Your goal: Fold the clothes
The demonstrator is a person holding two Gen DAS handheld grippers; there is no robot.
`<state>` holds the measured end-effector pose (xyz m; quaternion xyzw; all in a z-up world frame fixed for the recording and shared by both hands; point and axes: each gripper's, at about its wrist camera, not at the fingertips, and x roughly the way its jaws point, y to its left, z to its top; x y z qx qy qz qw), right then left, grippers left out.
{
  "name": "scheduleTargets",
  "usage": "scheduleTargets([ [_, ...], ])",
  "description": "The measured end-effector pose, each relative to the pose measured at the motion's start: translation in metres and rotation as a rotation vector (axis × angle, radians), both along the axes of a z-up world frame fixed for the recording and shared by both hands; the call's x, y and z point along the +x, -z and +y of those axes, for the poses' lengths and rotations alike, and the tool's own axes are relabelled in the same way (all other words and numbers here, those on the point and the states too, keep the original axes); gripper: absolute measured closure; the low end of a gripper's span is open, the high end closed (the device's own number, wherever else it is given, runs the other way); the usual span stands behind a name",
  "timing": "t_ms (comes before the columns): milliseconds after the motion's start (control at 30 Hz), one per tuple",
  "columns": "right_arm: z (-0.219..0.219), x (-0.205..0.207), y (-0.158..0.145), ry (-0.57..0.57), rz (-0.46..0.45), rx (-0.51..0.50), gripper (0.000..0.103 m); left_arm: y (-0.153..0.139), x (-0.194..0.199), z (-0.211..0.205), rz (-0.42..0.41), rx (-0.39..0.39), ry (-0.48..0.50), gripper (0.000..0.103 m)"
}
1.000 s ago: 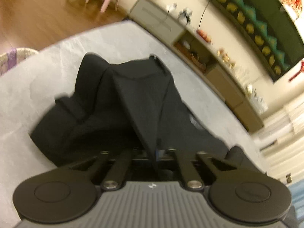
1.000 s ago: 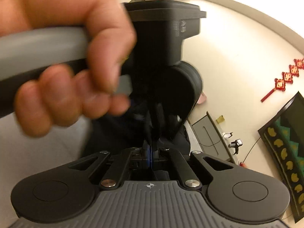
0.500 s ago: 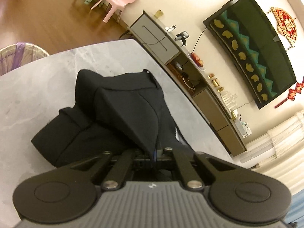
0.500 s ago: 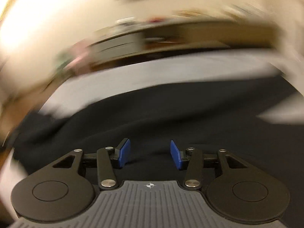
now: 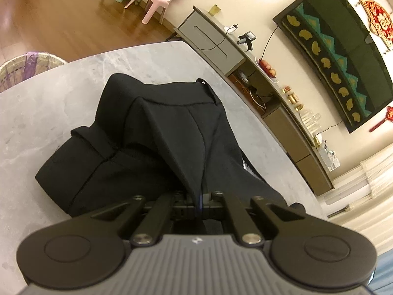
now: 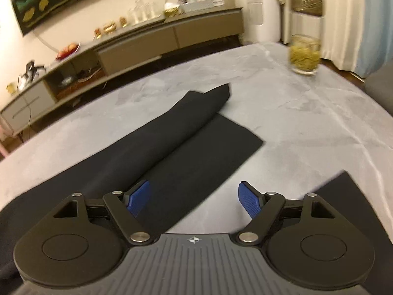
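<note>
Left gripper (image 5: pixel 200 198) pinching black trousers (image 5: pixel 137 152) as right gripper (image 6: pixel 195 198) is opening empty.

The right jaws, having just been widening, are hovering over the trouser legs (image 6: pixel 186 142), which are stretching up and away across the grey worktop (image 6: pixel 307 123); the nearest leg is lying left of and ahead of the blue pads (image 6: pixel 138 196).

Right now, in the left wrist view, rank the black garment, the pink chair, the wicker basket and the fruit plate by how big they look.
1. Black garment, far the largest, though nearest.
2. Pink chair and wicker basket: look alike; the basket is cut off by the frame.
3. Fruit plate, smallest.
</note>
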<state>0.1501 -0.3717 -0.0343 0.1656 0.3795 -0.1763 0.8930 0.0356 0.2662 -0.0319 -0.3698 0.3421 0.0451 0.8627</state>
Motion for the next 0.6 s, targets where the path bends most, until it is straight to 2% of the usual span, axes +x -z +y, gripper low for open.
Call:
scheduleTargets([
  [33,0.004,0.006,0.001,-0.017,0.004,-0.037,0.043,0.0,0.002,-0.001,0.004,0.005,0.003,0.102],
  [67,0.008,0.012,0.003,-0.034,0.008,-0.075,0.059,0.001,0.003,-0.002,0.007,0.01,0.006,0.102],
  [100,0.013,0.016,0.005,-0.051,0.009,-0.104,0.083,0.001,0.005,-0.003,0.01,0.014,0.01,0.102],
  [133,0.018,0.021,0.006,-0.075,0.012,-0.125,0.096,0.001,0.006,-0.004,0.013,0.018,0.013,0.102],
  [167,0.022,0.026,0.006,-0.094,0.017,-0.137,0.103,0.002,0.008,-0.004,0.016,0.023,0.017,0.102],
  [233,0.03,0.028,-0.002,-0.121,0.004,-0.186,0.103,-0.001,0.01,-0.004,0.018,0.034,0.019,0.102],
  [300,0.027,0.014,-0.036,-0.102,-0.121,-0.168,0.103,-0.005,0.008,-0.003,0.003,0.04,0.014,0.102],
  [367,0.021,-0.025,-0.082,-0.076,-0.272,-0.108,0.103,-0.013,0.001,-0.001,-0.025,0.04,0.002,0.102],
  [433,0.016,-0.086,-0.119,-0.055,-0.371,-0.067,0.103,-0.017,-0.008,0.001,-0.044,0.023,0.005,0.102],
  [467,0.013,-0.117,-0.128,-0.047,-0.389,-0.064,0.103,-0.019,-0.012,0.002,-0.051,0.014,0.009,0.102],
  [533,0.008,-0.174,-0.124,-0.016,-0.364,-0.072,0.103,-0.019,-0.019,0.001,-0.047,0.016,0.02,0.102],
  [600,-0.002,-0.214,-0.102,0.02,-0.291,-0.063,0.103,-0.013,-0.026,0.0,-0.022,-0.001,0.021,0.102],
])
